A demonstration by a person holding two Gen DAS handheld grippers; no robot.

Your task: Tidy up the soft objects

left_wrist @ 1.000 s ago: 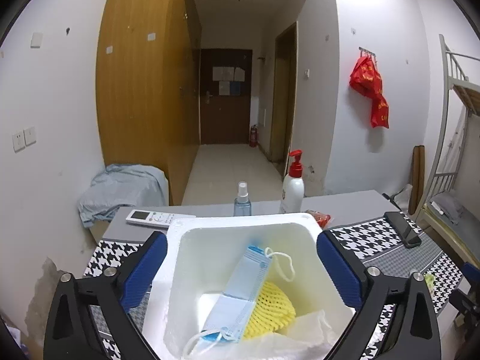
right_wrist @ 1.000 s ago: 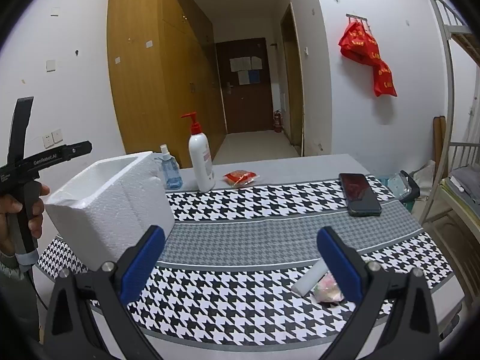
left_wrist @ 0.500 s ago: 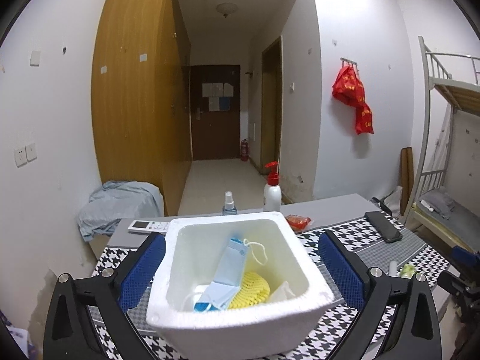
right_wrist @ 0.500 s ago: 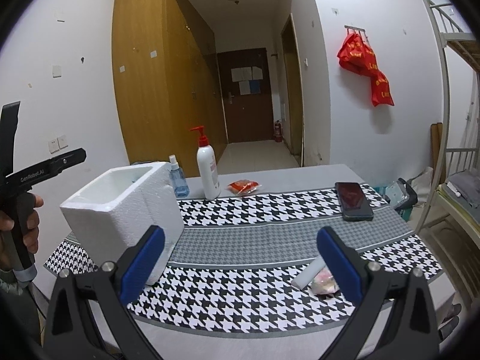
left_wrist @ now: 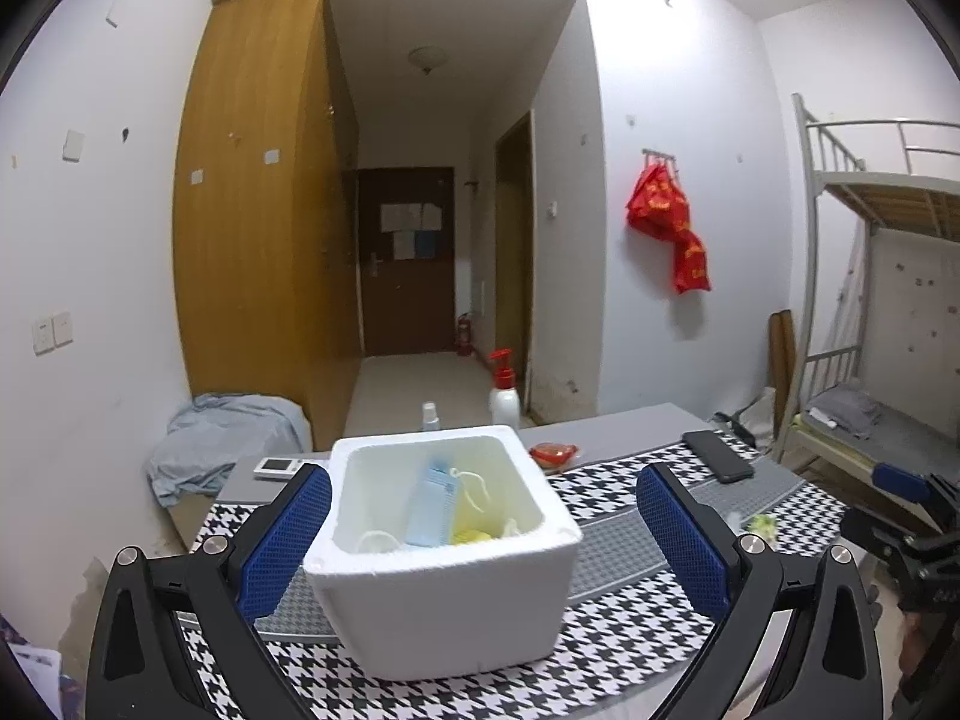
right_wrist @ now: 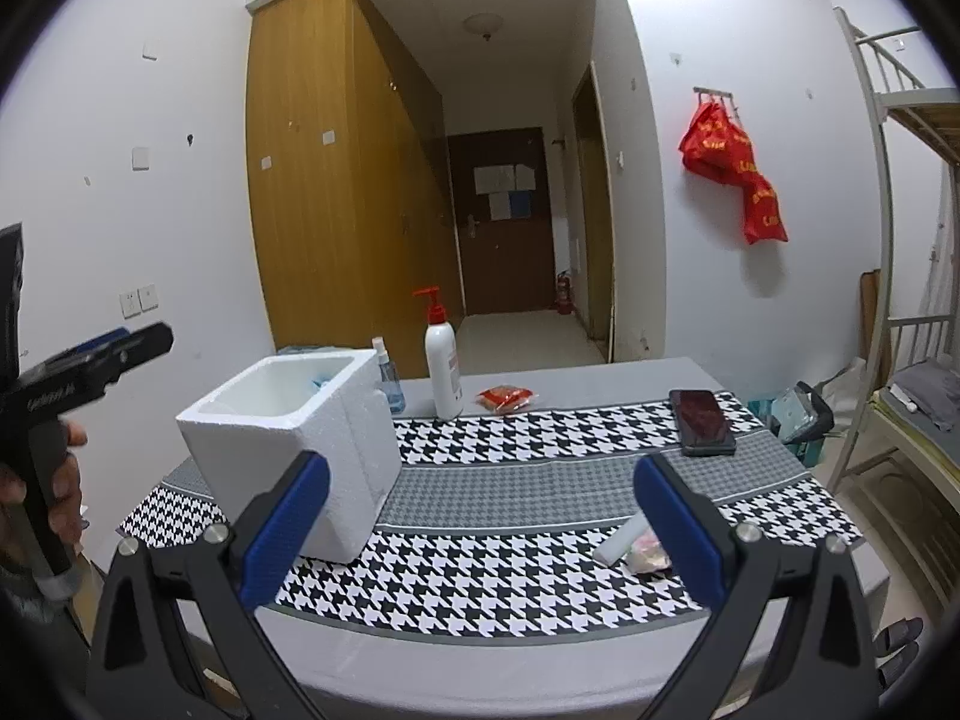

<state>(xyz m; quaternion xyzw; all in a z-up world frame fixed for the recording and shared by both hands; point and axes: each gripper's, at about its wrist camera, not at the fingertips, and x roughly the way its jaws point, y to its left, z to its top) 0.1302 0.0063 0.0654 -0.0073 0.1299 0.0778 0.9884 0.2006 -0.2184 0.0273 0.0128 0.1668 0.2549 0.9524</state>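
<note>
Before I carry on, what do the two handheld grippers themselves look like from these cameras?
Both match: the left gripper and right gripper have black angular frames with triangular cut-outs, silver round bolts, and blue textured pads lining the fingers. Seen from the right wrist view, the left tool has a black pistol-style handle bearing small white lettering, too blurred to read. No sleeves are clearly visible.

No lettering reads clearly — the white print on the left gripper stays blurred

White foam box holds blue mask and yellow net.
</note>
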